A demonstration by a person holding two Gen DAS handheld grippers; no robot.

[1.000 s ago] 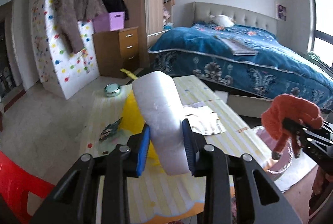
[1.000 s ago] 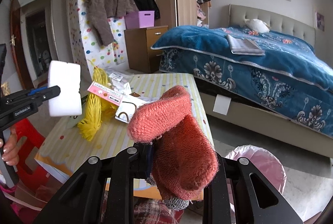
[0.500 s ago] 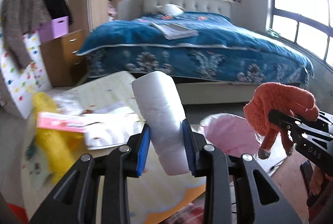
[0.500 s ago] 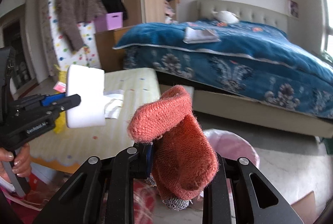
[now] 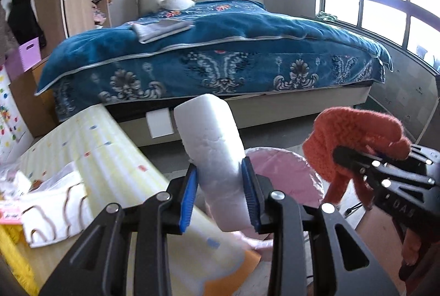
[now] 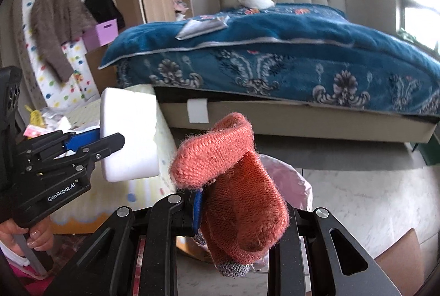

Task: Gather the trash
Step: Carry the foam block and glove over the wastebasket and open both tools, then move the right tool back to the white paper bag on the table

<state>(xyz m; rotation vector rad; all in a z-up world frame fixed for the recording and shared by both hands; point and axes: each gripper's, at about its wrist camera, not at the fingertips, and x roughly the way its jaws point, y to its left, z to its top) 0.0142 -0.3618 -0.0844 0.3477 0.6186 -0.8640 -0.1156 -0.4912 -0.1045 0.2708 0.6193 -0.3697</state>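
left gripper (image 5: pixel 220 195) pinching white foam block (image 5: pixel 211 155), right gripper (image 6: pixel 242 216) clamped on orange knitted glove (image 6: pixel 236 186). pink-lined round bin (image 5: pixel 286 177) just ahead and below both. risks: foam light, may bounce off rim; glove fuzz may snag on pad, hang instead of dropping; grippers close together, could bump. more trash behind-left on striped worktop (image 5: pixel 104 147).

Black plastic left tongs (image 5: pixel 220 192) and right tongs (image 6: pixel 239 209) are showing blue rubber pads and silver screws; white "GenRobot.AI" lettering is running along one body, lower left, above a bare hand (image 6: pixel 37 236) with pale polished nails.
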